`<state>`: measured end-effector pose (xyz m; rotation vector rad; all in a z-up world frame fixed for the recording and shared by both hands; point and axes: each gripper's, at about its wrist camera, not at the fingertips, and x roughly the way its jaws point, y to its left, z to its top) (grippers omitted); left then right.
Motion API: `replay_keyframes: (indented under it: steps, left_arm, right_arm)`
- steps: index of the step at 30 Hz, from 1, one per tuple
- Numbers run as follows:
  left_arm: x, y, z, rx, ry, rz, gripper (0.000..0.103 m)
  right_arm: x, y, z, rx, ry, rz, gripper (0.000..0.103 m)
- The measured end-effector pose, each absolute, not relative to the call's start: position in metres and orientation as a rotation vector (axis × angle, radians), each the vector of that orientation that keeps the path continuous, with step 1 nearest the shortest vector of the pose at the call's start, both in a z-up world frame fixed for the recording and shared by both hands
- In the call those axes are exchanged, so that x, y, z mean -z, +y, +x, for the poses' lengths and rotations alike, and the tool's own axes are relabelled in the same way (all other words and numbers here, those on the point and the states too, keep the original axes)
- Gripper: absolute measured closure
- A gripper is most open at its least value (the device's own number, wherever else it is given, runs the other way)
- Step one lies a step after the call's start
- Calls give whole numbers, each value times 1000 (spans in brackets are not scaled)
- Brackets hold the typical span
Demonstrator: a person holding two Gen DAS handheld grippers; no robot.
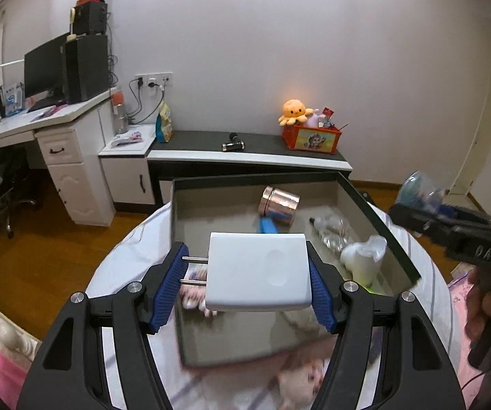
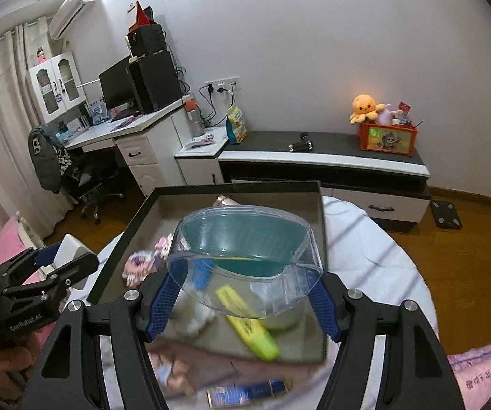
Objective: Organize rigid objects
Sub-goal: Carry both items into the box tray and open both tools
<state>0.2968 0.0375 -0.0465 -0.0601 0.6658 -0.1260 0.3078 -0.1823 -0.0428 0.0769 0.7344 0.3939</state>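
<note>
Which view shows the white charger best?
The left wrist view: the white charger fills the centre, gripped between the left gripper's pads, prongs visible. The right wrist view shows only a white sliver behind that gripper.

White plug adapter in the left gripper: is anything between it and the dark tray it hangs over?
Nothing visible blocks it. The white plug adapter hangs over the dark rectangular tray; the floor below holds only blurred pink-and-white items, with bare space alongside.

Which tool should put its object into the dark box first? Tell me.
Probably the left tool: its white plug adapter is compact, over the box. The right tool holds a bulky clear container.
</note>
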Motion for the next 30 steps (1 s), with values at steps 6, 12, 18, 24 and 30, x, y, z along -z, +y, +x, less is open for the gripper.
replay_keyframes:
  steps: [6, 12, 18, 24, 30]
  left_arm:
    - [63, 24, 338, 133, 706, -49, 36]
    - [88, 13, 361, 131, 773, -36, 36]
    - [94, 13, 358, 84, 784, -23, 13]
    - [78, 25, 337, 50, 725, -47, 0]
    - [64, 34, 303, 41, 693, -71, 0]
  right_arm:
    - [70, -177, 343, -383, 815, 93, 34]
    - [90, -180, 359, -364, 871, 100, 33]
    - [95, -186, 360, -347, 884, 123, 20]
    - [84, -192, 346, -289, 856, 121, 15]
    - [71, -198, 322, -255, 817, 139, 14]
